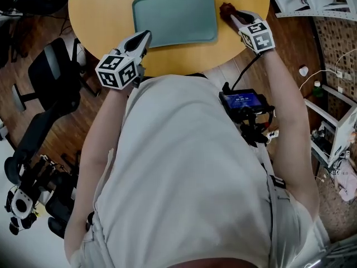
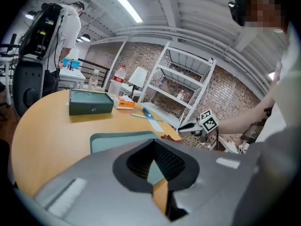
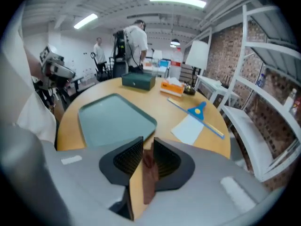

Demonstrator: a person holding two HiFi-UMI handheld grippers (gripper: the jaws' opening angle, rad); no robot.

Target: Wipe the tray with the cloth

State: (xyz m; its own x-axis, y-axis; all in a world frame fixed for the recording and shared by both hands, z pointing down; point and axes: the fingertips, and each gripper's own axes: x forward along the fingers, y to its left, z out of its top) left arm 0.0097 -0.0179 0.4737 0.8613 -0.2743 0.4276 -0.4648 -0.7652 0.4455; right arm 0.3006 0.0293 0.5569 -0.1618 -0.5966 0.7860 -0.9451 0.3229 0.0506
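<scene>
A teal tray (image 1: 174,18) (image 3: 115,119) (image 2: 117,140) lies on the round wooden table (image 1: 100,15). A brown cloth (image 1: 226,9) (image 3: 149,173) sits just off the tray's right edge. My right gripper (image 1: 233,15) (image 3: 148,142) is around it. The cloth lies in the narrow gap along the right pad, and bare table shows between it and the left pad, so the jaws stand open. My left gripper (image 1: 146,35) (image 2: 154,142) hovers at the tray's near left corner, with its tips together and nothing between them.
A dark green box (image 3: 138,80) (image 2: 91,102), an orange box (image 3: 171,87), a white sheet (image 3: 189,128) and a blue-handled ruler (image 3: 197,111) lie on the table's far side. White shelves (image 3: 263,102) stand to the right. An office chair (image 1: 50,71) is left of the table.
</scene>
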